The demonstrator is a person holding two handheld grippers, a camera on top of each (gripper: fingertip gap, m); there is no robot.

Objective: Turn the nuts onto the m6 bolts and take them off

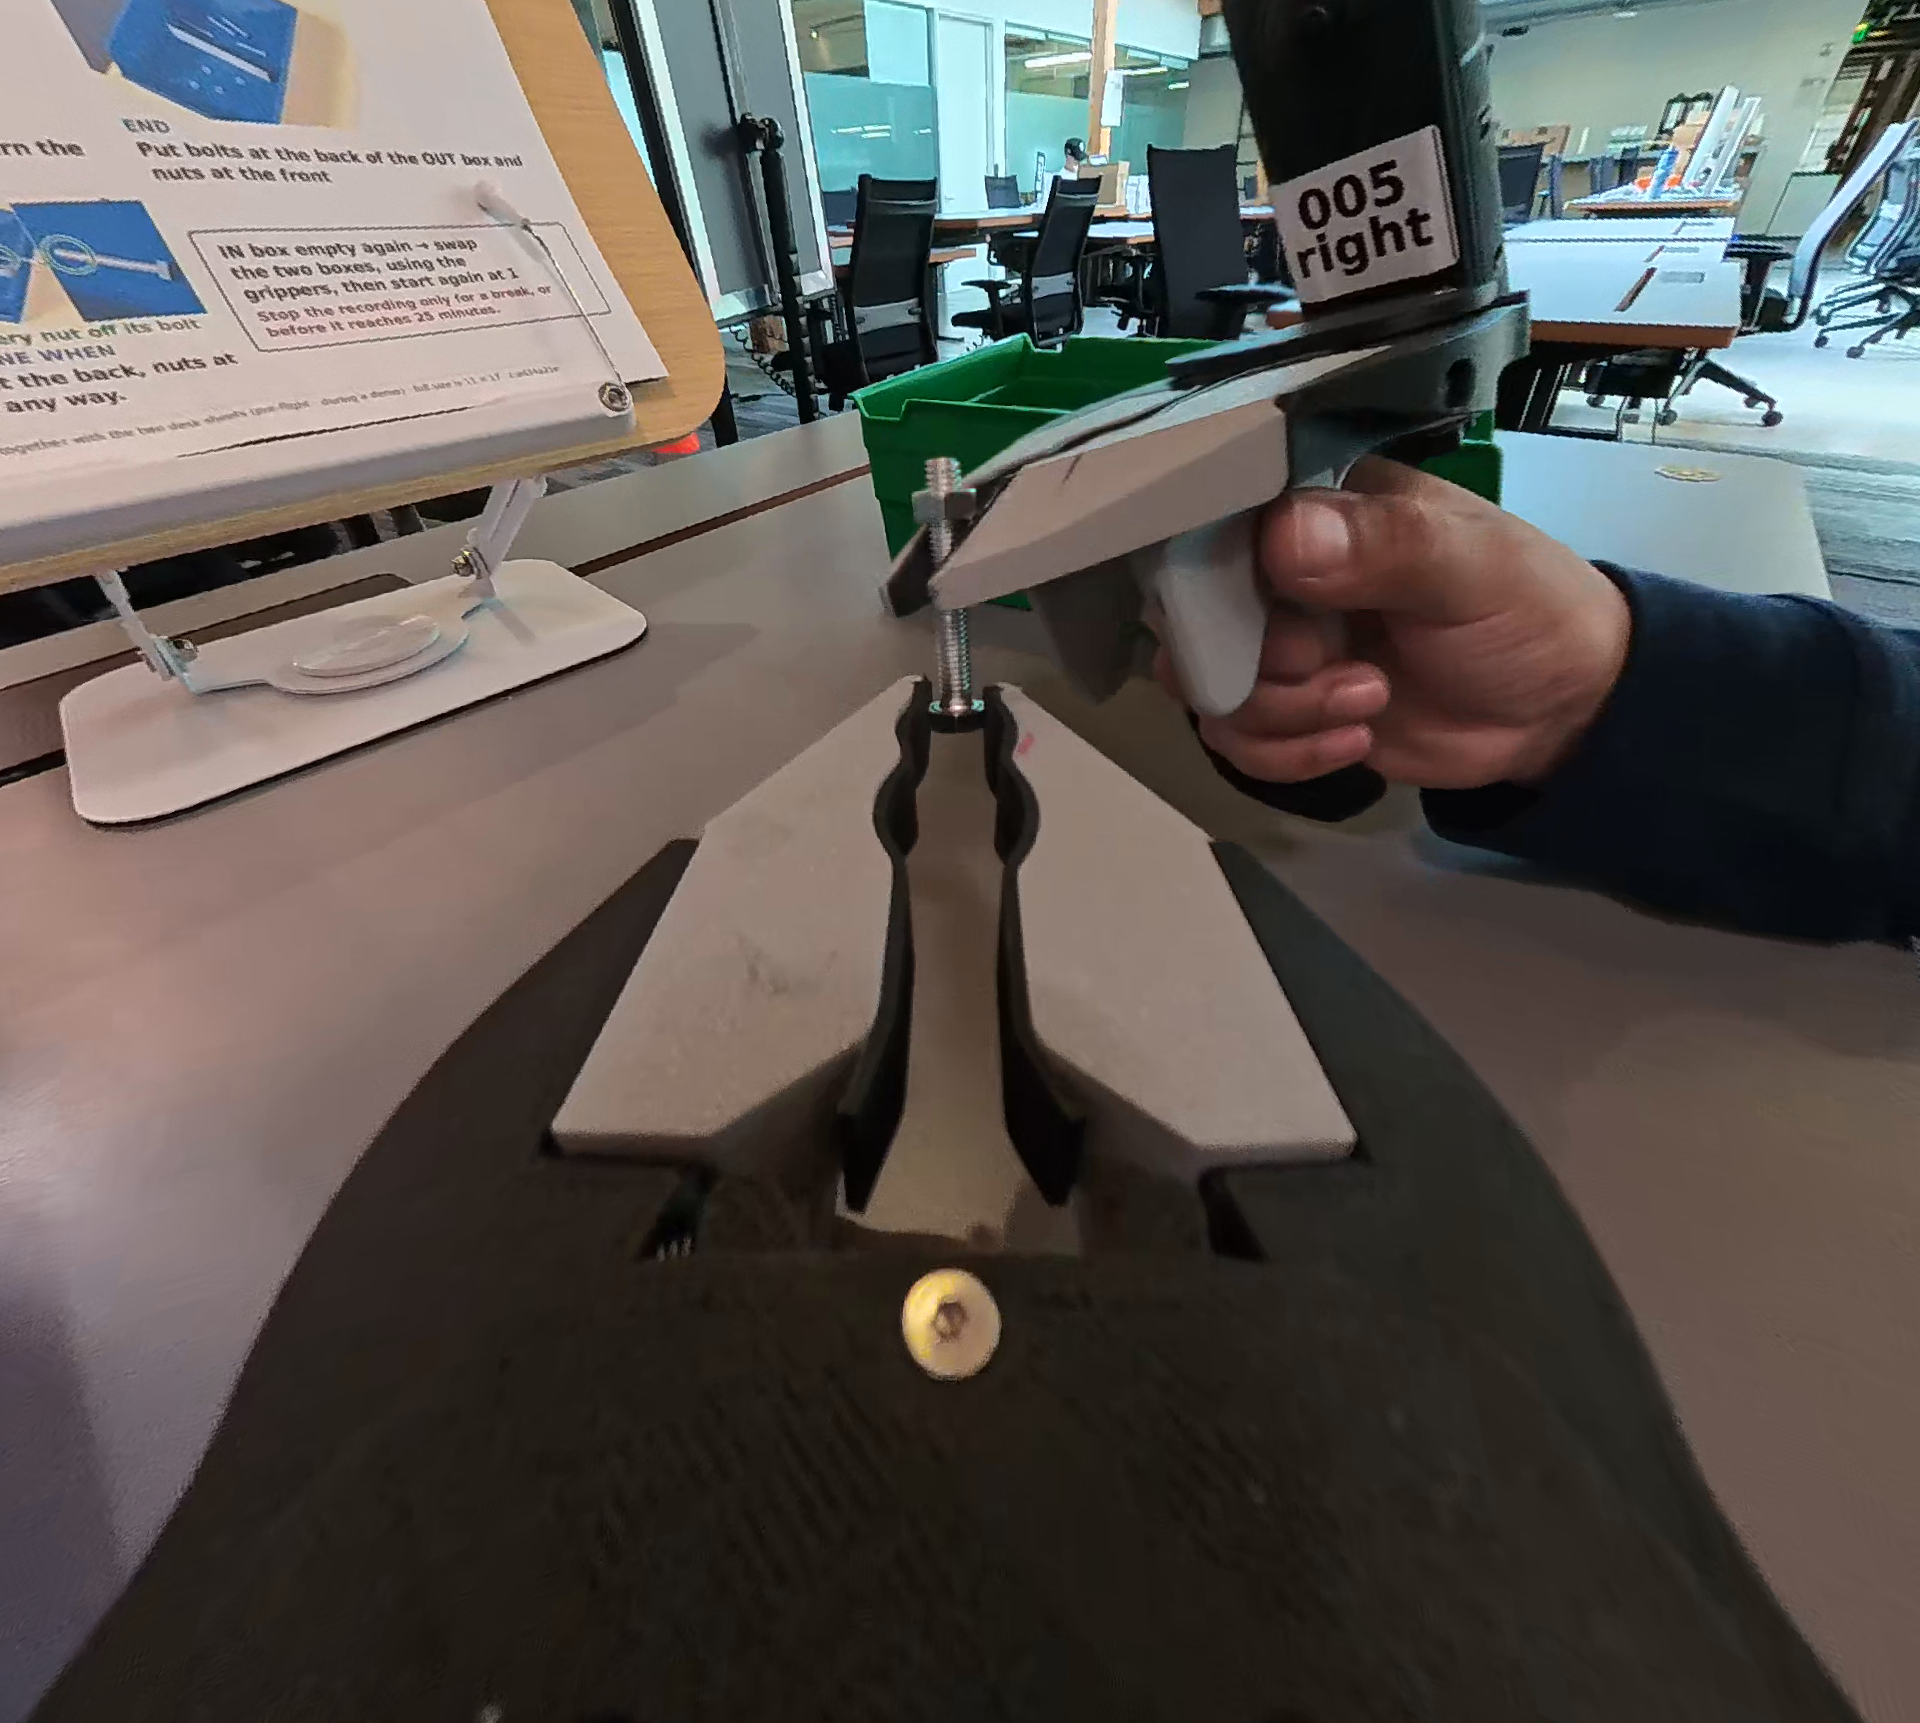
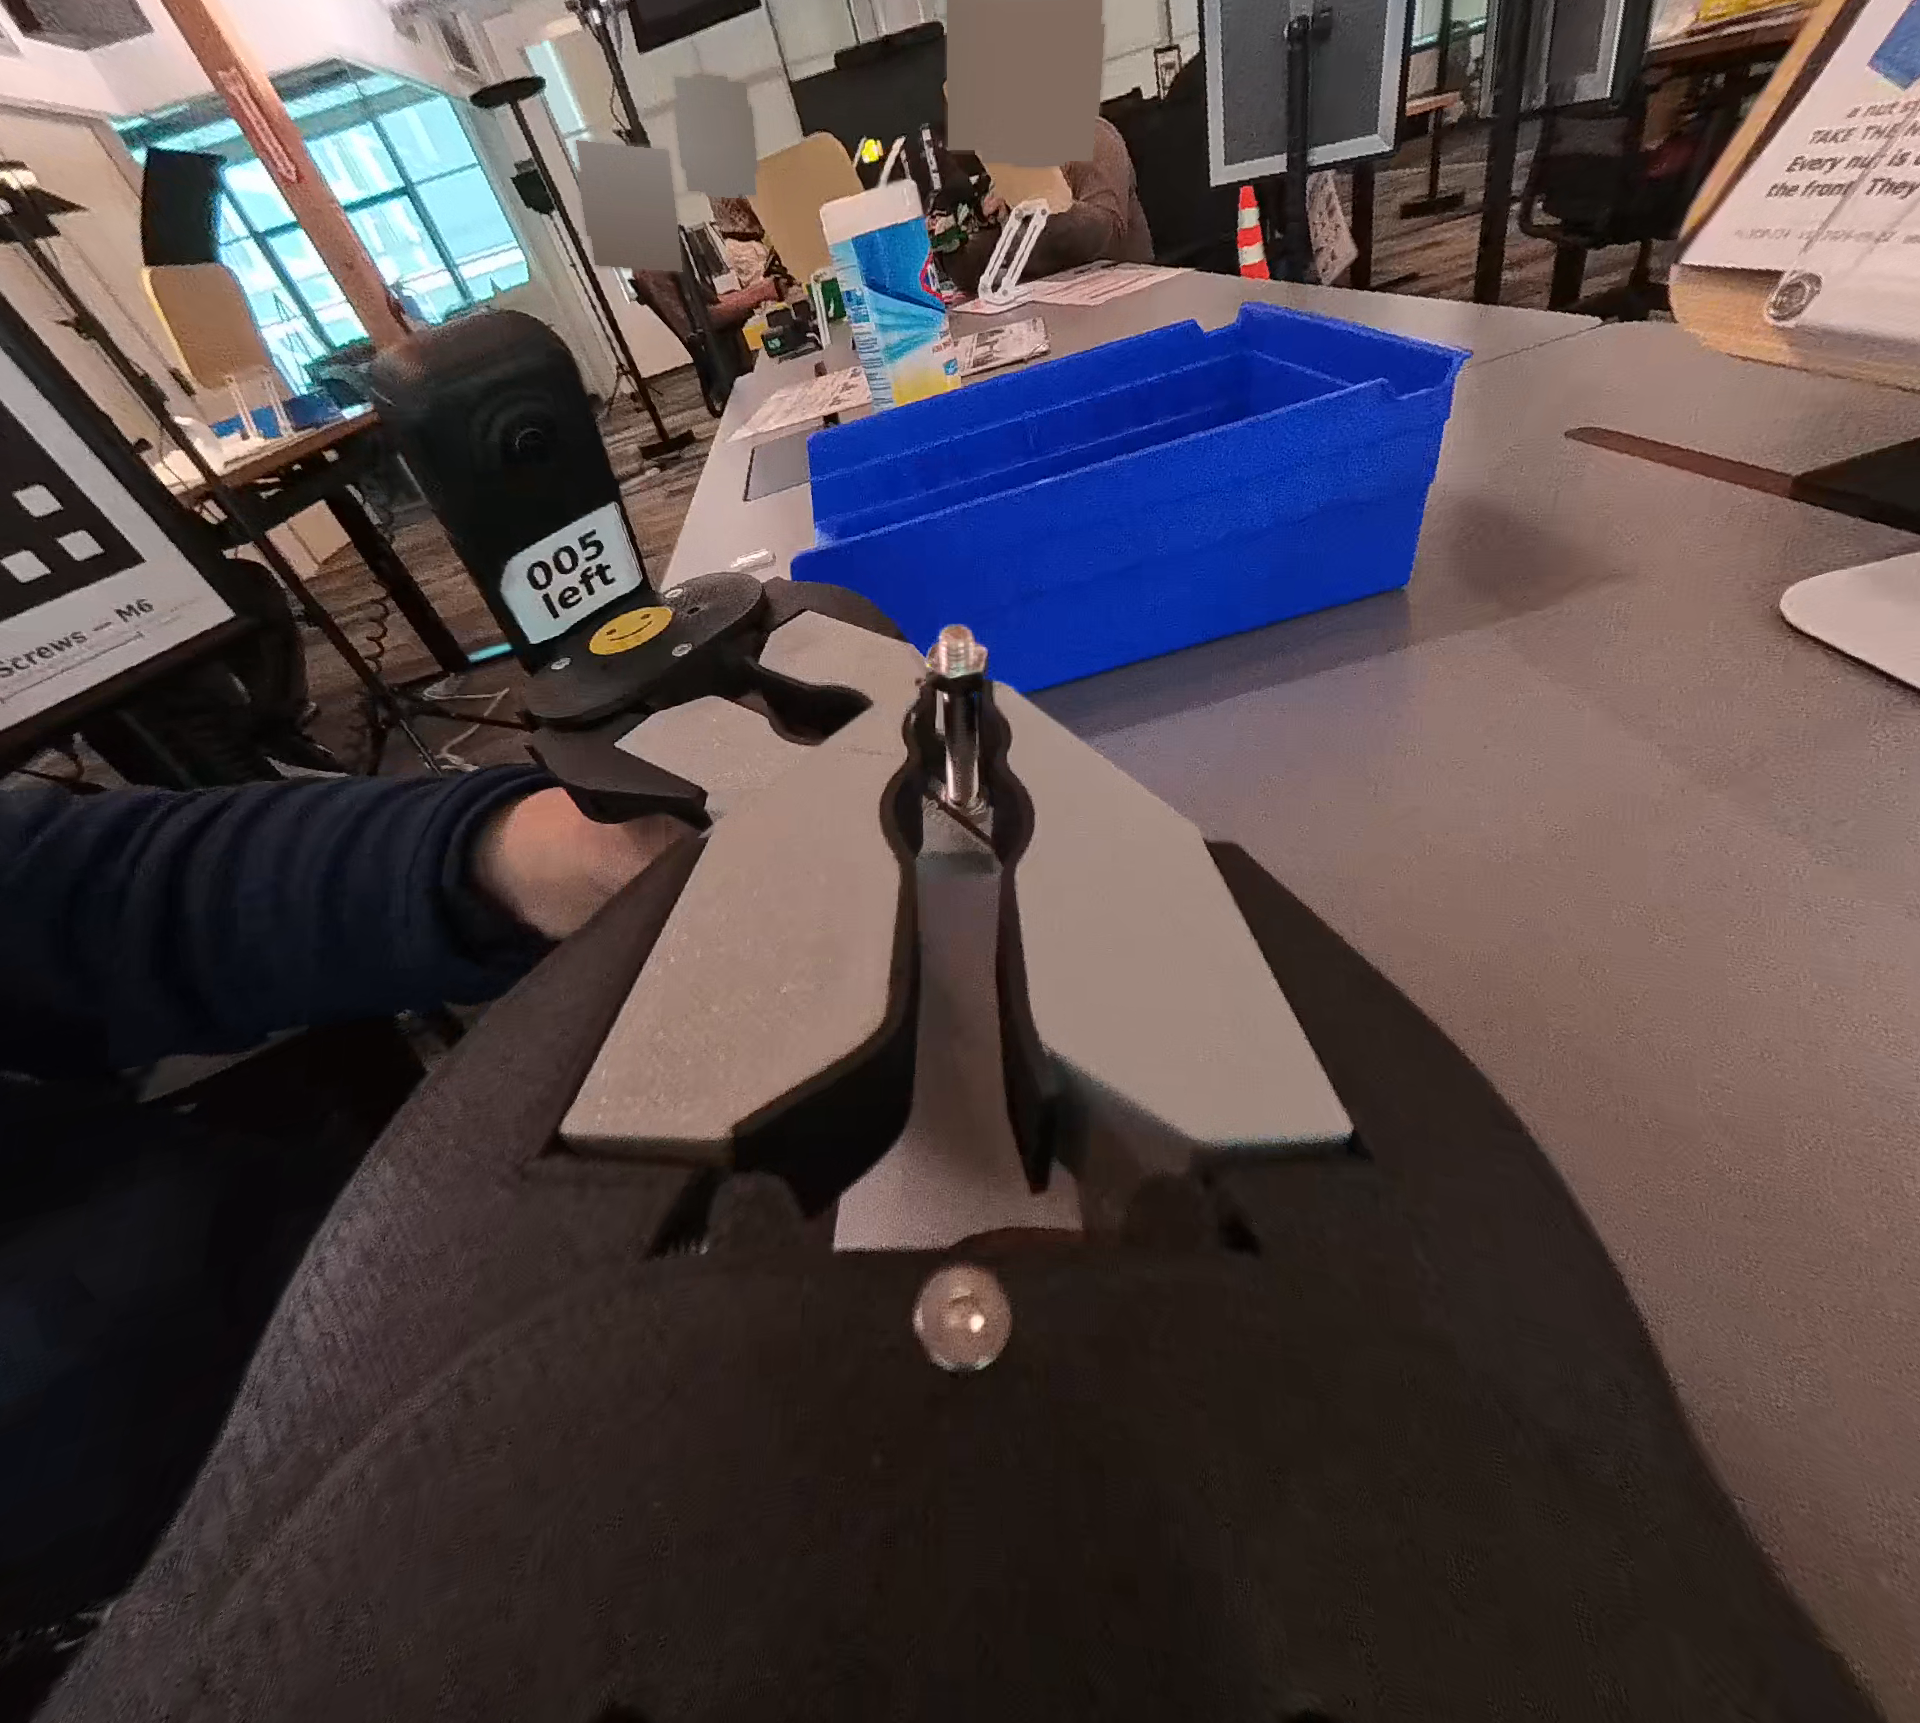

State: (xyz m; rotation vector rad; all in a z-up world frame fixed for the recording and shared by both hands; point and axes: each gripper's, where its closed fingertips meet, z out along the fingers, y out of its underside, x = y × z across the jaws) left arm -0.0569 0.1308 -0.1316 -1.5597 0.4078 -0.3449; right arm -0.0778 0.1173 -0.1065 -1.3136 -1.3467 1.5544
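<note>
While the left gripper (image 1: 956,705) is pinching the upright bolt (image 1: 947,624) by its head, the right gripper (image 1: 940,541) is closing on the nut (image 1: 932,506) near the tip (small, hard, slippery steel, best gripped on the flats).

A grey table (image 1: 312,946) carried everything. A green bin (image 1: 966,426) sat on it toward its far edge in the left wrist view, and a white document stand (image 1: 343,676) rested on its flat base plate near the far left corner, holding a printed sheet. In the right wrist view a blue bin (image 2: 1122,510) sat on the table (image 2: 1558,842), with the rounded corner of a white base plate (image 2: 1860,624) near its right edge.
</note>
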